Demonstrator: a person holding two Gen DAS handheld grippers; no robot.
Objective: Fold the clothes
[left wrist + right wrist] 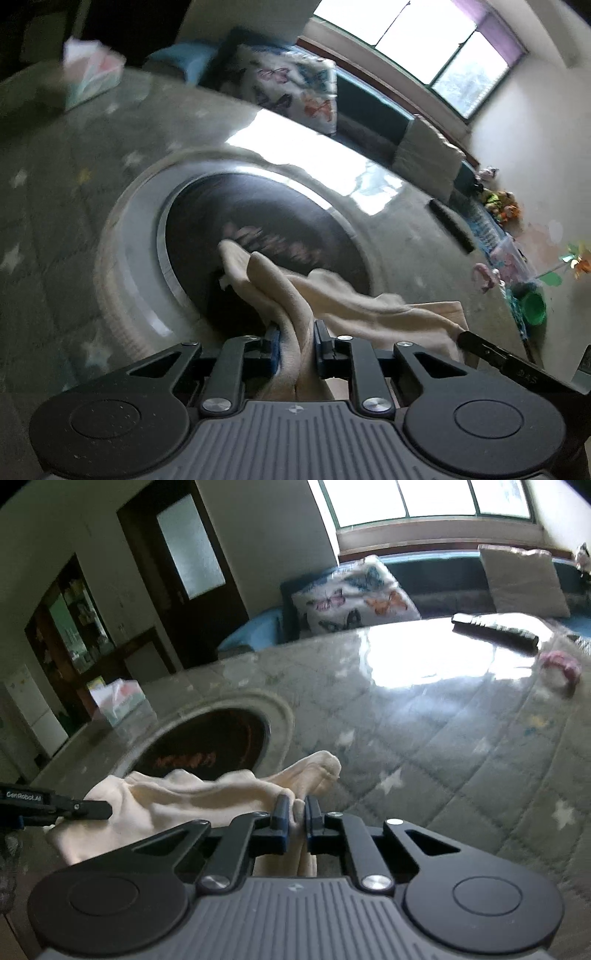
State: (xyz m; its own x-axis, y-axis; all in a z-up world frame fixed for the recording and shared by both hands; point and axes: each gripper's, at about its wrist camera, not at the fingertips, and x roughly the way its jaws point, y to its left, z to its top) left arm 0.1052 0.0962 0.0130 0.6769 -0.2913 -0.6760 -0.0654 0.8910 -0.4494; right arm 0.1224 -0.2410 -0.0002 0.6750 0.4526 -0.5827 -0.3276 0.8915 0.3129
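Observation:
A cream cloth garment point(354, 299) hangs stretched between my two grippers above the table. My left gripper point(295, 332) is shut on one bunched end of it. My right gripper point(295, 808) is shut on the other end point(207, 794). In the left wrist view the right gripper's finger point(480, 345) pokes in at the right edge of the cloth. In the right wrist view the left gripper's finger point(85, 809) shows at the left edge of the cloth. The lower part of the garment is hidden behind the gripper bodies.
The table point(443, 738) has a glossy quilted cover with stars and a dark round inset point(258, 236). A tissue box point(116, 699), a black remote point(495, 629) and a pink item point(561, 666) lie on it. A bench with butterfly cushions point(354, 598) stands behind.

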